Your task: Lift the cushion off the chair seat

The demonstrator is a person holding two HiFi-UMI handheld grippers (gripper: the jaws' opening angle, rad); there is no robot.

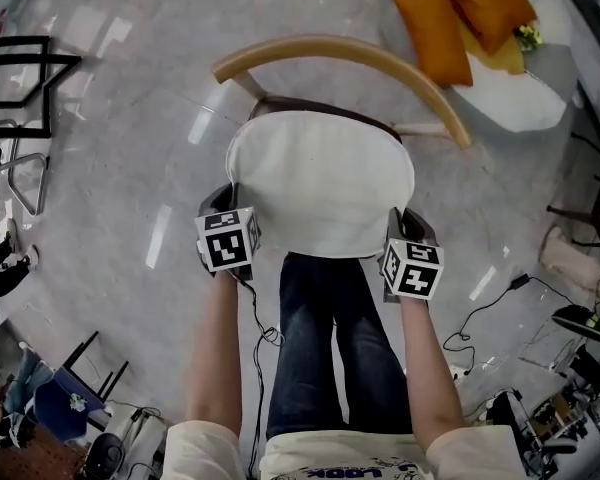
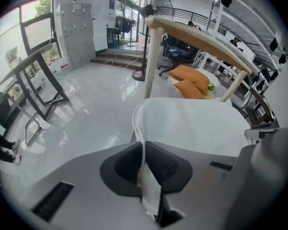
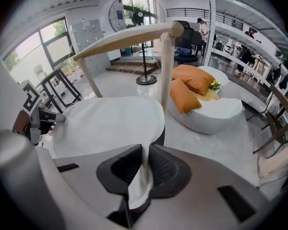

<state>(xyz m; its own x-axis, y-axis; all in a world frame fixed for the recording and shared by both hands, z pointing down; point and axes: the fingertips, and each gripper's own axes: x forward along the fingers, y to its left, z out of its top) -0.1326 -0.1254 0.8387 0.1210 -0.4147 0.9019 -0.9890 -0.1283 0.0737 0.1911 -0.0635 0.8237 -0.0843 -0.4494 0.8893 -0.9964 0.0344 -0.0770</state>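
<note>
Cushion (image 1: 320, 183), white and rounded, lies over the seat of the chair (image 1: 345, 53), whose dark rim peeks out behind it. In the head view we see only marker cubes at its two near corners. The left gripper (image 2: 143, 166) view shows us jaws clamped on a fold of its fabric; the right gripper (image 3: 145, 169) view shows the same, plus orange pillows (image 3: 189, 87) beyond.

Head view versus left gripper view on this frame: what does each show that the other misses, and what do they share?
Head view only: the person's jeans and forearms. Left gripper view only: the left gripper pinching the cushion edge between its jaws, plus grey lockers and a standing fan. Both: the white cushion, the chair's curved wooden backrest and orange pillows.
</note>
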